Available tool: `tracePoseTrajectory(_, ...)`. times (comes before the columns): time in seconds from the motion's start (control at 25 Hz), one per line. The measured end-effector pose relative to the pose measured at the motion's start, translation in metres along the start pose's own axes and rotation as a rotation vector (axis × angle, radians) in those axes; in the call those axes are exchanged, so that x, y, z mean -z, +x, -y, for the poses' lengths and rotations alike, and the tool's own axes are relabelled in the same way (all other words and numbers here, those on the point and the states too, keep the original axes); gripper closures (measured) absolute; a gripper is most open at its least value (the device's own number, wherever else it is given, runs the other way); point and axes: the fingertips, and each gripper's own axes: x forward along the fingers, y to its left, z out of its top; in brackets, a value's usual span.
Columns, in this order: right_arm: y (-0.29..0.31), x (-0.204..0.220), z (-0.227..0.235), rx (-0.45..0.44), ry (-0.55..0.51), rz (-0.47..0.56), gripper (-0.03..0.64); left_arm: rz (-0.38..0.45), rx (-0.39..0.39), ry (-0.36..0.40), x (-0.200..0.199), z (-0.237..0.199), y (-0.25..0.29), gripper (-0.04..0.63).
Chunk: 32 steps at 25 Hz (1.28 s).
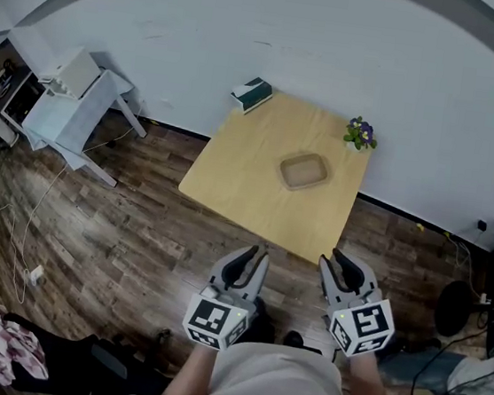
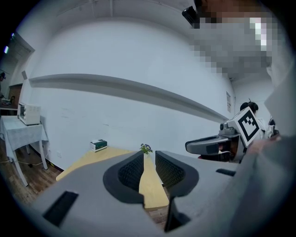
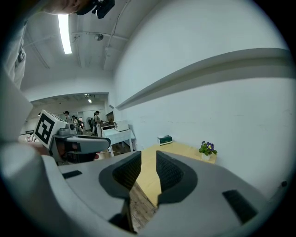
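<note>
My left gripper (image 1: 256,254) and right gripper (image 1: 345,260) hover side by side over the wood floor, just short of the near edge of a square light-wood table (image 1: 241,174). Both are open by a narrow gap, and nothing sits between the ribbed pads (image 2: 131,170) or the right gripper's pads (image 3: 169,172). On the table lie a shallow tan tray (image 1: 304,171), a small potted plant with purple flowers (image 1: 359,133) and a green-and-white box (image 1: 253,93) at the far corner. The left gripper view looks along the table (image 2: 150,185); the right gripper (image 2: 210,146) shows beside it.
A white wall (image 1: 336,51) runs behind the table. At the left stands a white-draped table (image 1: 74,117) with a white appliance (image 1: 75,73). Cables (image 1: 35,211) trail over the floor, with pink cloth (image 1: 1,345) at the lower left. Dark gear (image 1: 466,308) sits at right. People (image 3: 96,121) stand far off.
</note>
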Motion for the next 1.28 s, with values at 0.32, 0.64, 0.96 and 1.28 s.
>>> tracePoseTrajectory(0.32,0.043,-0.009,-0.007,0.044,-0.029,-0.042,0.506,-0.006,0.028,0.0,-0.007,-0.041,0.012,0.52)
tracePoseTrajectory(0.64,0.078,-0.009,-0.017,0.078,-0.041,-0.08,0.502,-0.011,0.028,-0.005,-0.005,-0.084,0.008,0.52)
tracePoseTrajectory(0.96,0.09,0.007,-0.025,0.096,-0.017,-0.127,0.477,-0.033,0.005,-0.032,0.009,-0.104,-0.004,0.52)
tracePoseTrajectory(1.28,0.105,0.017,-0.021,0.093,0.009,-0.163,0.474,-0.083,-0.009,-0.069,0.027,-0.112,-0.001,0.52)
